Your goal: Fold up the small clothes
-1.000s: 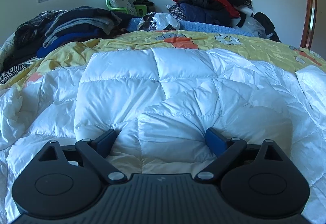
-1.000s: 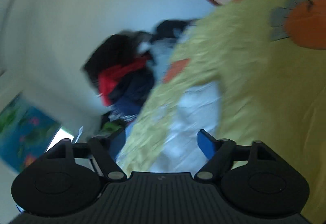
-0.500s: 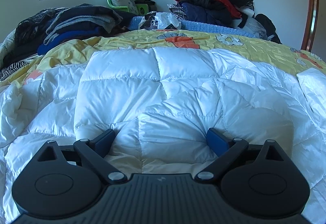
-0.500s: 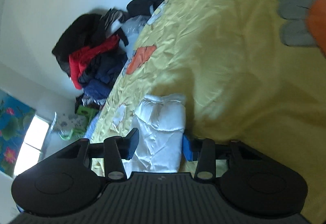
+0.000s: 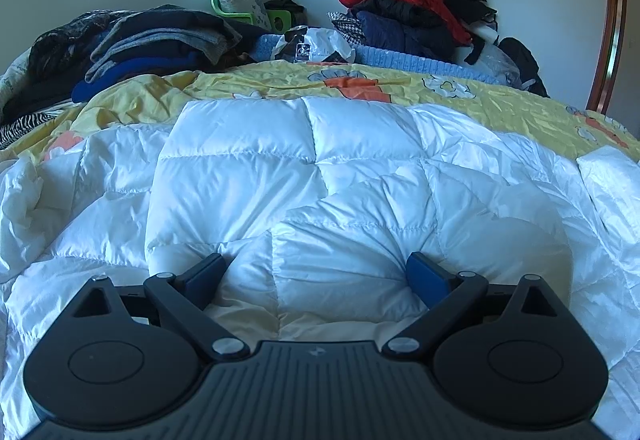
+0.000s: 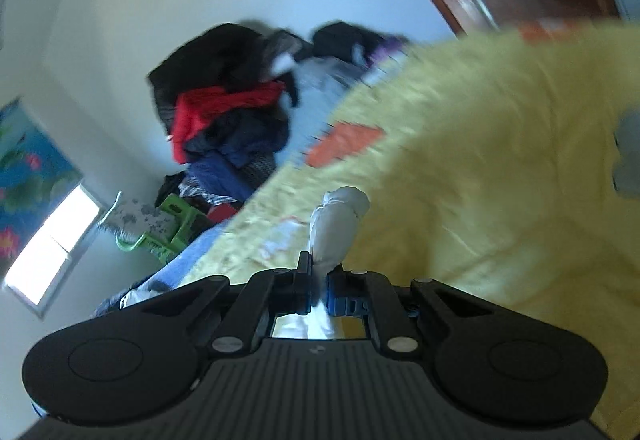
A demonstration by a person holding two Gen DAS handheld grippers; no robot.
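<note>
Left wrist view, yellow bedspread (image 5: 520, 108) on the bed, puffy white jacket (image 5: 320, 176) spread flat on top, left gripper (image 5: 316, 276) wide open and pressing into its near edge, right gripper (image 6: 319, 288) squeezed tight on a white jacket end (image 6: 336, 224).

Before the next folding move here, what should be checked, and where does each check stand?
1. Right gripper shut on a white fabric corner: ok.
2. Left gripper open, fingers pressed into the white quilted garment: ok.
3. Left gripper gripping the garment: not ok, jaws wide apart.
4. Garment lying on the yellow sheet: ok.
5. Gripped corner belongs to that garment: cannot tell.
6. Right view sharp enough to judge the corner's path: not ok, blurred.
</note>
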